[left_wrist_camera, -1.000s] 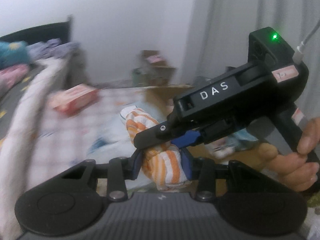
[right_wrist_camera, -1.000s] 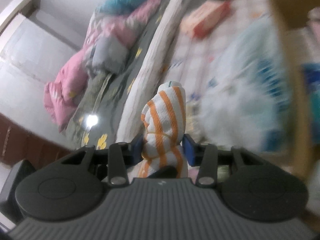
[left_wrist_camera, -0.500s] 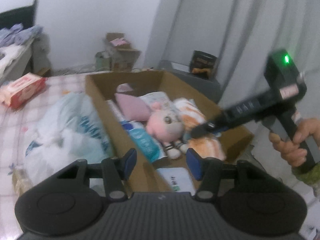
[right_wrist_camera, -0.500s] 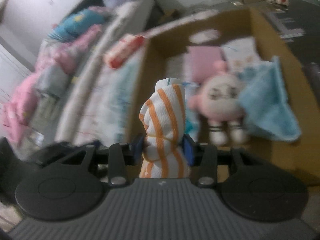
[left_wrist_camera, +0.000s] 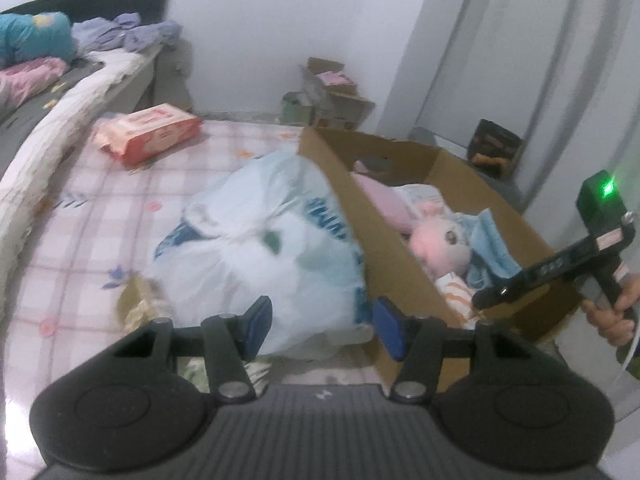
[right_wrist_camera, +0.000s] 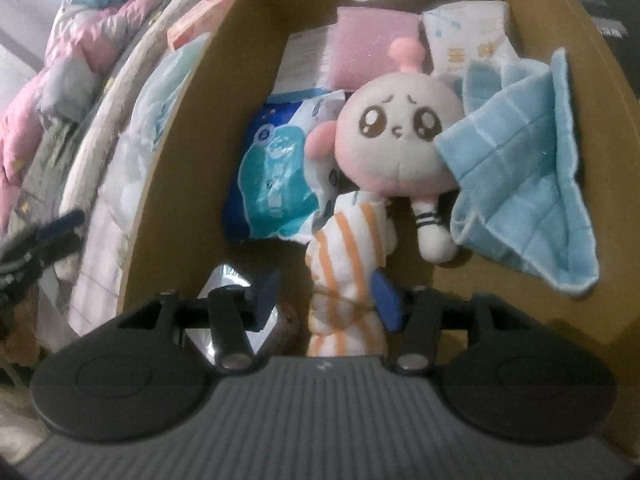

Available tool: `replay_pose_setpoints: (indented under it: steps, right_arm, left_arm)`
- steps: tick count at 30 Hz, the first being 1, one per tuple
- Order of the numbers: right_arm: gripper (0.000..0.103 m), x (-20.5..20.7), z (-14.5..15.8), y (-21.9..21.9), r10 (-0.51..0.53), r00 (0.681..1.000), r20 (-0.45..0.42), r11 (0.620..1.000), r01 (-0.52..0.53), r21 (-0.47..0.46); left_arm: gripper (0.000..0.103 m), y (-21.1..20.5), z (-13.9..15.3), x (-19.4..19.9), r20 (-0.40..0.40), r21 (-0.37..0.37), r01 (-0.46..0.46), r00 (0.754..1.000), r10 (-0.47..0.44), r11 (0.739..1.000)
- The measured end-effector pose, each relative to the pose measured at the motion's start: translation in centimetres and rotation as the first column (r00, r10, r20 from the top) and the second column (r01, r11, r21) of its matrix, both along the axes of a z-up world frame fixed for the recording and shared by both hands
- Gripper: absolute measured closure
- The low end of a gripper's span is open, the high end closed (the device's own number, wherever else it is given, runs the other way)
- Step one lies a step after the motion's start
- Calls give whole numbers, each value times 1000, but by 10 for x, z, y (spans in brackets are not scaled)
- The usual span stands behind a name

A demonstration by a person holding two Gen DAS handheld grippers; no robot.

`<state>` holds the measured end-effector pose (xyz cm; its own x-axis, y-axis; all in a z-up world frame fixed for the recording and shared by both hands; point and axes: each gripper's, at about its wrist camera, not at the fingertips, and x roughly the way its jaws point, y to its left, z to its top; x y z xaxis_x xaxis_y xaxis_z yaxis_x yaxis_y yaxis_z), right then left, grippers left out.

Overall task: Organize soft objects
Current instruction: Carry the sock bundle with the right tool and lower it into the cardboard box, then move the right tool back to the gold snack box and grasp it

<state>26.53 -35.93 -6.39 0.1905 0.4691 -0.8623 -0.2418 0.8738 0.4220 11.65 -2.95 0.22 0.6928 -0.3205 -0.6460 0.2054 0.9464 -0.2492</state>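
Two grippers are working over one cardboard box (right_wrist_camera: 592,52), and I am counting its load: one plush (right_wrist_camera: 394,136), one blue cloth (right_wrist_camera: 520,184), one pink pad (right_wrist_camera: 376,46), one blue-and-teal packet (right_wrist_camera: 276,184), one white packet (right_wrist_camera: 468,36) and one striped towel (right_wrist_camera: 348,264).

Right gripper (right_wrist_camera: 326,300) is hanging over the box's near end, its jaws having just been opening. They are standing partly spread. The towel is lying between them, its right edge against the right blue pad (right_wrist_camera: 384,300), while the left pad is standing clear of it. So the squeeze is off; the towel is sitting in the box, below the plush's foot.

Left gripper (left_wrist_camera: 318,326) is hovering beside the box, jaws also partly spread and gripping nothing, having just been opening. One white plastic bag (left_wrist_camera: 264,248) is bulging ahead of it, pressed against the box wall.

Textures: the towel is rolled, white with orange stripes; the cloth is quilted in squares and drooping over the plush's side; the plush is round-headed and fuzzy; the packets are looking glossy and crinkled.
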Motion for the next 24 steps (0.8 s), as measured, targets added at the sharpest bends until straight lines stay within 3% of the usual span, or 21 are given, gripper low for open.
replay_pose_setpoints:
  steps: [6, 12, 19, 24]
  right_arm:
    - [51, 2, -8, -8, -88, 996, -8, 994, 89, 60]
    - [48, 1, -20, 1, -94, 994, -61, 988, 100, 120]
    - [45, -23, 23, -8, -172, 981, 93, 983, 165, 79]
    - [43, -52, 62, 8, -204, 959, 196, 967, 165, 194]
  left_arm:
    - [45, 18, -10, -15, -20, 18, -53, 998, 53, 998]
    - [41, 40, -14, -30, -27, 36, -111, 993, 112, 993]
    - [37, 57, -22, -44, -42, 67, -145, 988, 148, 987]
    - [37, 61, -22, -51, -16, 119, -150, 988, 153, 981]
